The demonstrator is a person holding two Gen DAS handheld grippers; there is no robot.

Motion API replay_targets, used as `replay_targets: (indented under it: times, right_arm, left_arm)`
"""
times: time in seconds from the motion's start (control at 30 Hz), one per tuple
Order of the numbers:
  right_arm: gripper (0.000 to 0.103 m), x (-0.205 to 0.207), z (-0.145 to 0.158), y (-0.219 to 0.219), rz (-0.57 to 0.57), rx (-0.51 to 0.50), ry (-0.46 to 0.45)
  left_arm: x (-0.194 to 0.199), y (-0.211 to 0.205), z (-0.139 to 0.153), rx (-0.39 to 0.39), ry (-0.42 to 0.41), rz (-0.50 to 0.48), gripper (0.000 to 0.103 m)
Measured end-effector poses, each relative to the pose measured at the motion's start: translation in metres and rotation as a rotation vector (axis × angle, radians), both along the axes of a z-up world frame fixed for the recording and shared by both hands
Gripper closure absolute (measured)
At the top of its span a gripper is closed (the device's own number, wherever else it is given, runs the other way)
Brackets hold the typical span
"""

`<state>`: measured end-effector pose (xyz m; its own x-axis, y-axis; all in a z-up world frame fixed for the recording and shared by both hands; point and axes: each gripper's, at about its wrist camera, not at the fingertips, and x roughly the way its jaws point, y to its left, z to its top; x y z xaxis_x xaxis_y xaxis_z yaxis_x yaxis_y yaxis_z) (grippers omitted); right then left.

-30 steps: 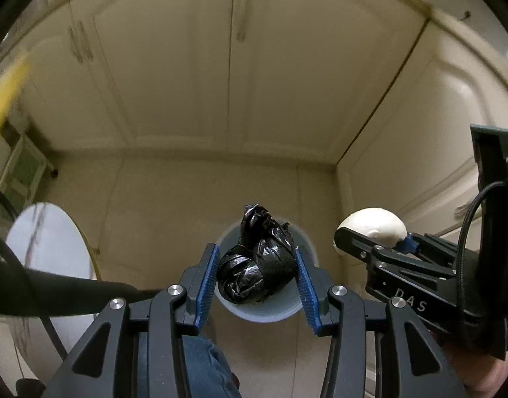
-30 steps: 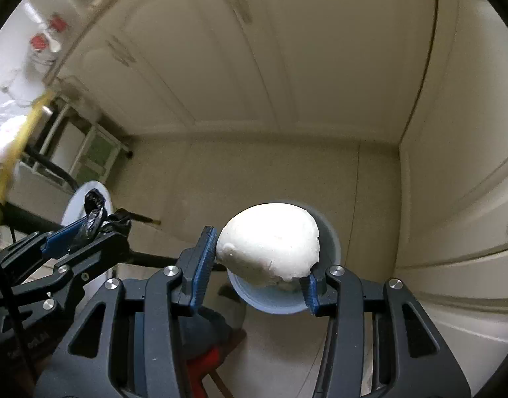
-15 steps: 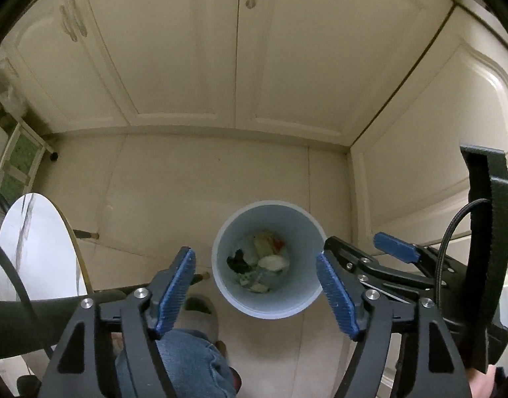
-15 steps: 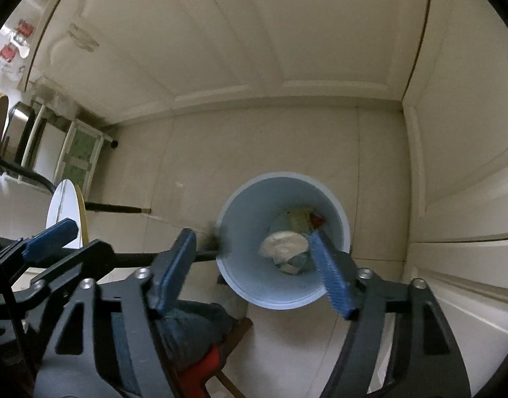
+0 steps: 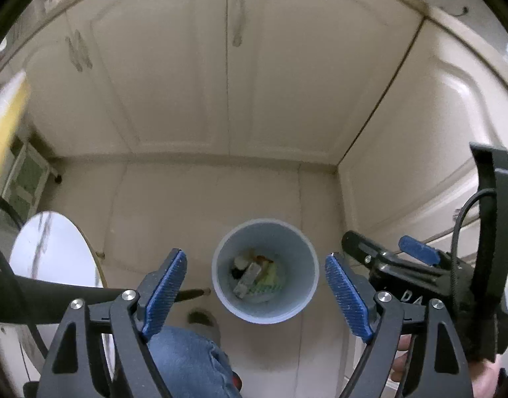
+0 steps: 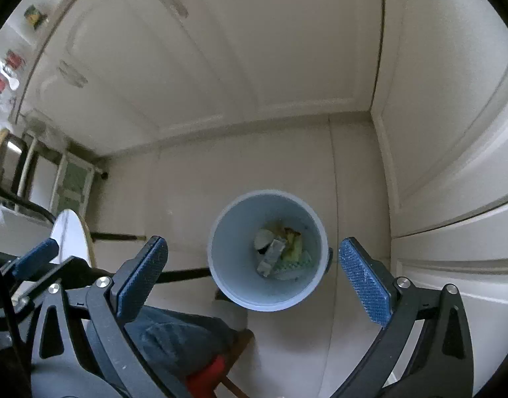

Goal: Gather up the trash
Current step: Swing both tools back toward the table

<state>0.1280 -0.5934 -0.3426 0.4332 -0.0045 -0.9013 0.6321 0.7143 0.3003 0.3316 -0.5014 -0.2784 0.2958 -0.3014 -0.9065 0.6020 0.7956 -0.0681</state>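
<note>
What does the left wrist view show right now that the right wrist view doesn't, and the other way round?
Only the left wrist view: the right claw seen from the side, with a hand under it, and most of the round white tabletop.

Only the right wrist view: the left claw low at the left edge, red items on a shelf, and a red-and-wood stool.

Both: the pale blue bin on the tiled floor with trash inside, cream cabinet doors, a jeans-clad leg, and both claws open, having just been opening, with nothing between the pads.
</note>
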Motion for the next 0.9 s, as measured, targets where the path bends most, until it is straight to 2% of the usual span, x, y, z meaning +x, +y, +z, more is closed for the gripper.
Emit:
replay_targets:
  times: [0.27, 0.37, 0.63, 0.77, 0.9]
  right_arm:
    - [0.000, -0.029, 0.091, 0.008, -0.081, -0.108, -0.142]
    - [0.000, -0.033, 0.131, 0.019, -0.078, -0.157, -0.195]
    - [0.000, -0.018, 0.229, 0.083, -0.010, -0.277, -0.356]
    - [0.000, -0.002, 0.266, 0.130, 0.066, -0.327, -0.414]
    - [0.000, 0.015, 0.292, 0.184, 0.153, -0.360, -0.470]
  left_arm:
    - [-0.046, 0.033, 0.060, -0.125, -0.144, -0.040, 0.013]
    - [-0.058, 0.062, 0.090, -0.172, -0.205, -0.028, 0.008]
    - [-0.081, 0.168, 0.149, -0.263, -0.370, 0.087, 0.003]
    - [-0.104, 0.226, 0.175, -0.293, -0.429, 0.173, 0.001]
    - [-0.118, 0.284, 0.192, -0.290, -0.477, 0.255, 0.001]
